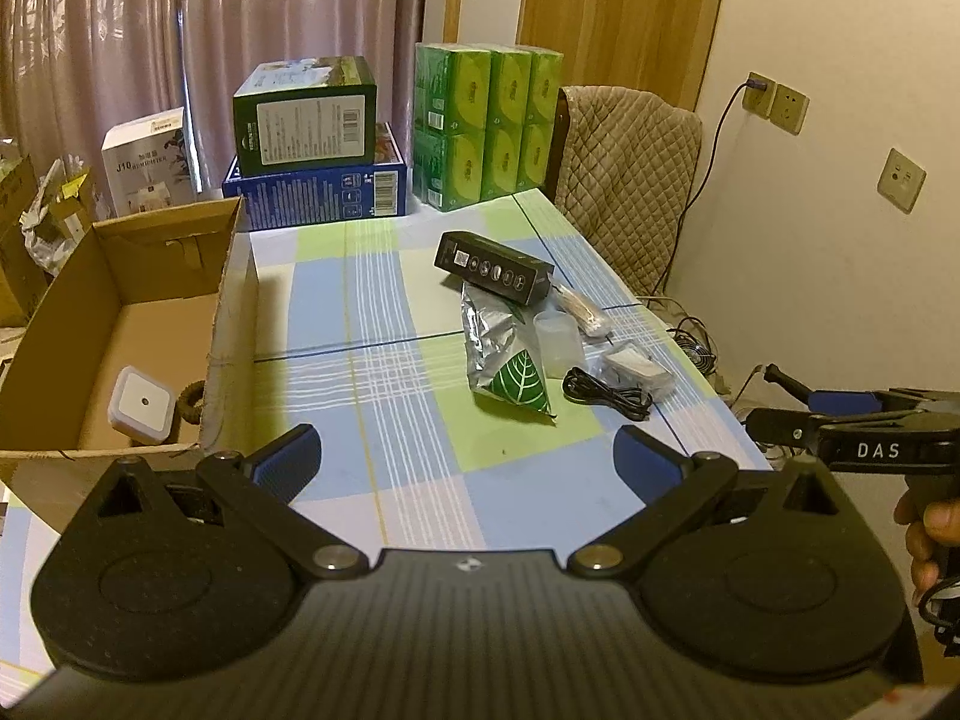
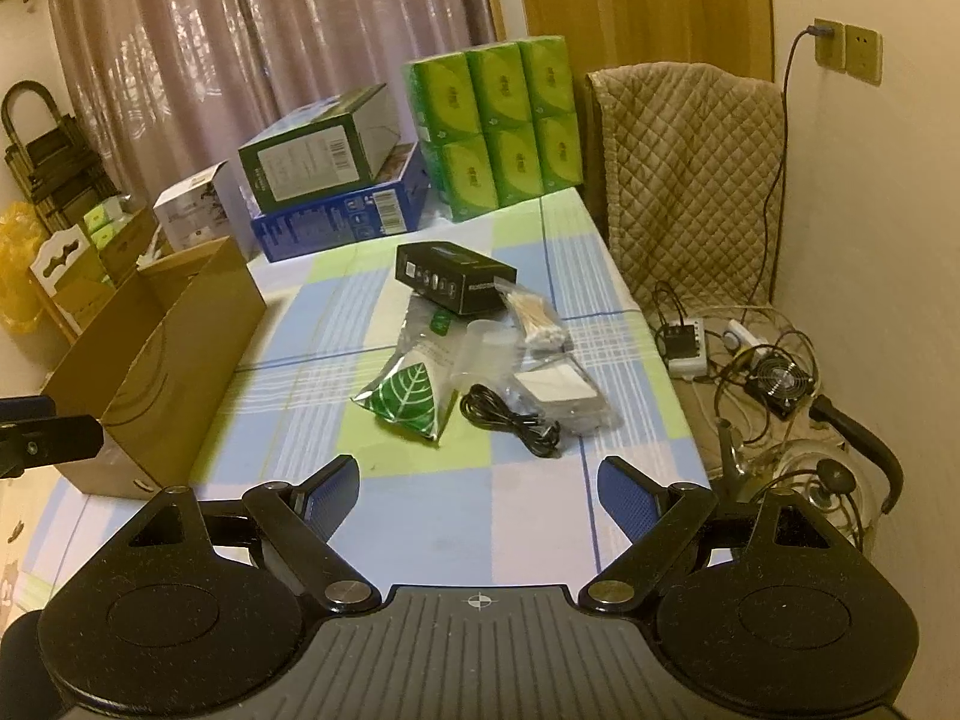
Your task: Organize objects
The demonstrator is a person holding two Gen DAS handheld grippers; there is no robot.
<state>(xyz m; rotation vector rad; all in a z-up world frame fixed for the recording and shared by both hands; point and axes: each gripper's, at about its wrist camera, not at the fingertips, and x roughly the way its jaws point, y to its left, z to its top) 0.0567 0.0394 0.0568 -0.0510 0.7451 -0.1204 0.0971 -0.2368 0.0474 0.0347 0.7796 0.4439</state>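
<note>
The left hand-held gripper (image 1: 467, 457) hangs low over the near part of the desk (image 1: 420, 480), its fingers spread wide and holding nothing. The right hand-held gripper (image 2: 478, 489) is wide apart and empty too. Past them lie a green leaf packet (image 2: 411, 399) and a black cable (image 2: 513, 420), then a black box (image 2: 454, 277). Far left sits a cardboard box (image 1: 138, 324) with a white square light (image 1: 141, 405) inside.

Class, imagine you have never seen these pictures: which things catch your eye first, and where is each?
The stack of bright green tissue packs stands at the table's far end, beside the curtain. Mid-table lies a clutter around a silver foil pouch with a green leaf label and a long black box. An open brown cardboard carton sits at the left edge, a white square device inside.
</note>
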